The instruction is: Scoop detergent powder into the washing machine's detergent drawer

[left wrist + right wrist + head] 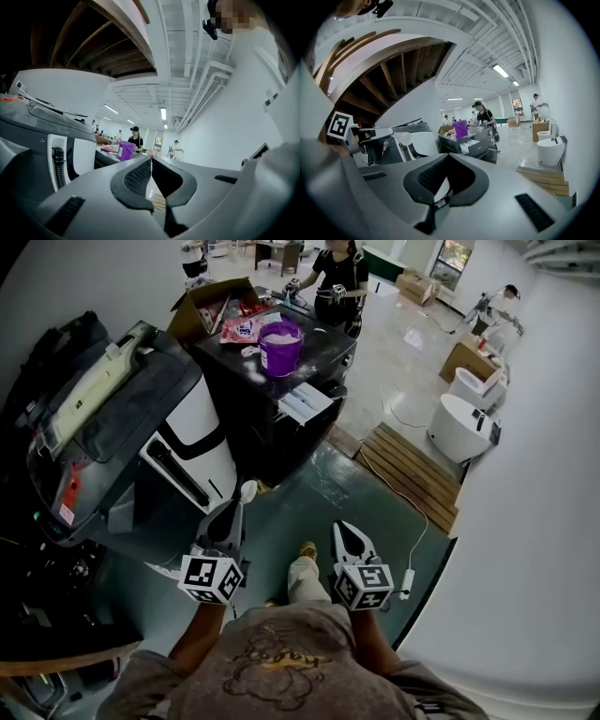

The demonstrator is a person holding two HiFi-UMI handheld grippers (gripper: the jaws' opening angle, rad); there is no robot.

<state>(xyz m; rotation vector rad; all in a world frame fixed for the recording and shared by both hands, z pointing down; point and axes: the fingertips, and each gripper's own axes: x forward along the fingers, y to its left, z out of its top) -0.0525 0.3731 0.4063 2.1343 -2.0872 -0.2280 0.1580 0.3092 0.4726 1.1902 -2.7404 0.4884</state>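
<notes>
A purple detergent tub (280, 346) stands on top of the black washing machine (272, 418), far ahead of me. It also shows in the left gripper view as the purple tub (125, 150) and in the right gripper view as the purple tub (461, 128). The machine's white drawer (305, 401) sticks out at its front. My left gripper (234, 510) and right gripper (344, 529) are held low, close to my body and over the green floor. Both left gripper (151, 161) and right gripper (448, 157) have their jaws together, with nothing between them.
A white machine with a dark raised lid (178, 427) stands to my left. A cardboard box (211, 306) sits behind the tub, and a person in black (336, 277) works at the far side. A wooden pallet (412, 474), white fixtures (459, 427) and a cable (408, 577) lie to the right.
</notes>
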